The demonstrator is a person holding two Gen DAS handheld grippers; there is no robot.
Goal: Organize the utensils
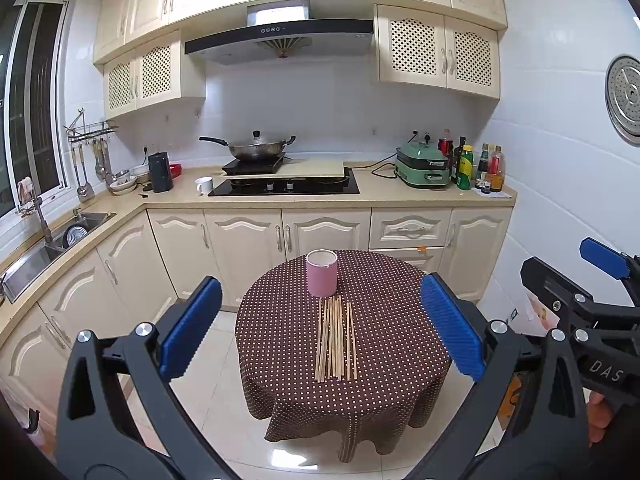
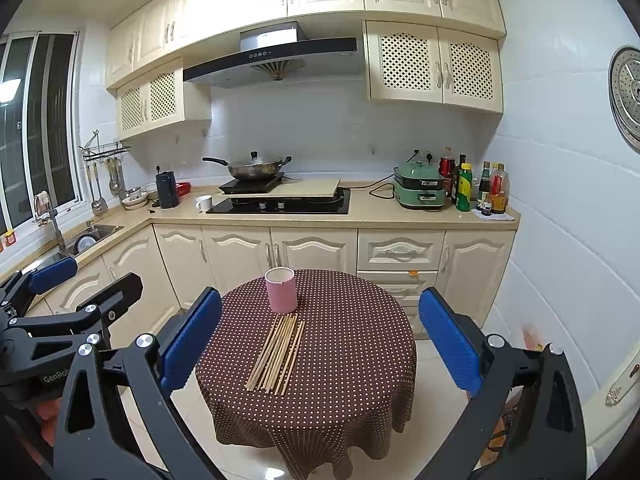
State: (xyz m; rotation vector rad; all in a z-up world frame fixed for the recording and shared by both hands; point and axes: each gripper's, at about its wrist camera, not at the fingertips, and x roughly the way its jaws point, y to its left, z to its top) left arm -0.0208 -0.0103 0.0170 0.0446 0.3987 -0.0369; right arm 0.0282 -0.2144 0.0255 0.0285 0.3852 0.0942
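Hovering short of the table (image 1: 400, 320), left gripper (image 1: 320, 332) and right gripper (image 2: 320, 336) both spread wide, holding nothing. Chopsticks (image 1: 336, 340) lie bundled mid-cloth, pink cup (image 1: 322, 273) upright just past them at 12. Only R view shows tips fanning toward 1. Cup's inside hidden.

Dotted round table (image 1: 400, 320): pink cup (image 1: 321, 273), chopsticks (image 1: 336, 340).
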